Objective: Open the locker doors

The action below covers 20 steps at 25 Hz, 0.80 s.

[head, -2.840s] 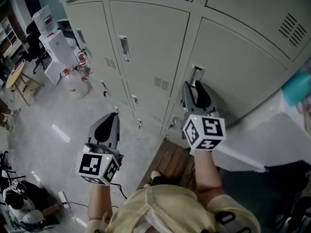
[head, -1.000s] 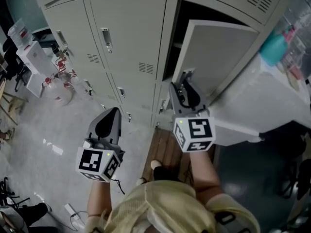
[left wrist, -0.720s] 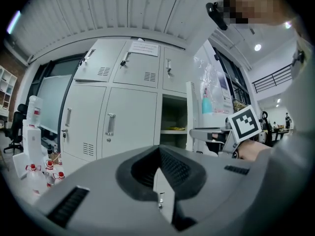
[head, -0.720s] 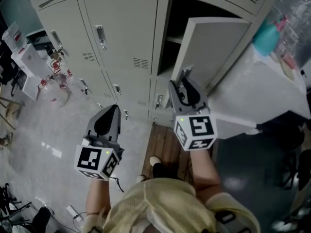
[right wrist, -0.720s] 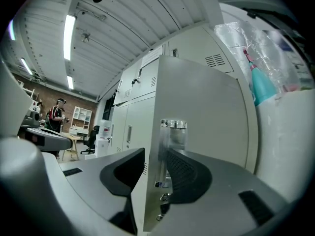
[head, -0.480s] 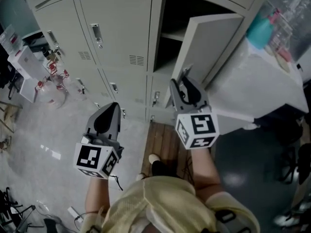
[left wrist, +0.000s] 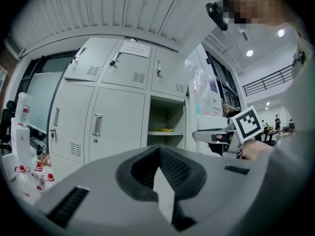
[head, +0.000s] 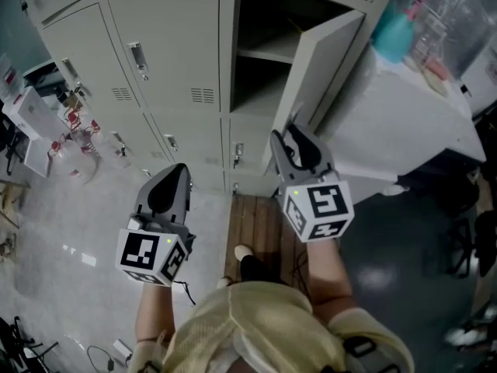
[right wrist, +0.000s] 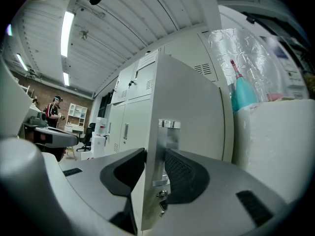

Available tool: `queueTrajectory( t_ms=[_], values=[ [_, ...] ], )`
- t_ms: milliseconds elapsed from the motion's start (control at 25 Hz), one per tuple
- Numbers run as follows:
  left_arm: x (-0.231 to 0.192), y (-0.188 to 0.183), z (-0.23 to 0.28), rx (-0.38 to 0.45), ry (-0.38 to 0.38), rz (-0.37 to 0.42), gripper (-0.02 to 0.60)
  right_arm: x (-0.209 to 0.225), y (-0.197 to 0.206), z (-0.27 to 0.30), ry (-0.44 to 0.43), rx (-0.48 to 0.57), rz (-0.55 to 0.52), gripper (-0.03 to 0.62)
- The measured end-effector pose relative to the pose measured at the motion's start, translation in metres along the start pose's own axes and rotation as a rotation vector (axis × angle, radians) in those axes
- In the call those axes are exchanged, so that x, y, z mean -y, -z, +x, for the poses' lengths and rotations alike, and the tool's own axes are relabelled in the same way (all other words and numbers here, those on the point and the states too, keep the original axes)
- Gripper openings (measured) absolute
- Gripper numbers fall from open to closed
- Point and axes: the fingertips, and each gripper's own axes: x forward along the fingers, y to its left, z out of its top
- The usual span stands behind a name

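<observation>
A bank of pale grey lockers [head: 167,37] faces me. One door [head: 330,64] at the right stands swung out, showing a dark compartment with a shelf [head: 264,57]. My right gripper [head: 293,136] is shut on that door's free edge, its jaws on either side of the chrome handle [right wrist: 166,141]. My left gripper [head: 171,186] hangs lower left above the floor, shut on nothing, well short of the closed doors. In the left gripper view the left gripper [left wrist: 160,173] points at the lockers, and something yellow [left wrist: 167,129] lies on the open compartment's shelf.
A white cabinet [head: 411,107] with a teal bottle [head: 394,23] on it stands just right of the open door. Water bottles [head: 74,134] and a white unit [head: 27,119] are on the floor at the left. Below me is a wooden board [head: 260,224] with a foot on it.
The locker door has swung further out with my right gripper still clamped on its handle edge, so more of the inside shows. The left gripper has stayed shut and in the same place.
</observation>
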Motion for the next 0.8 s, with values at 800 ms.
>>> queueTrajectory(
  t_ms=[800],
  values=[
    [0.049, 0.004, 0.023, 0.003, 0.15, 0.01, -0.006, 0.049, 0.006, -0.084, 0.161, 0.011, -0.014, 0.121]
  ],
)
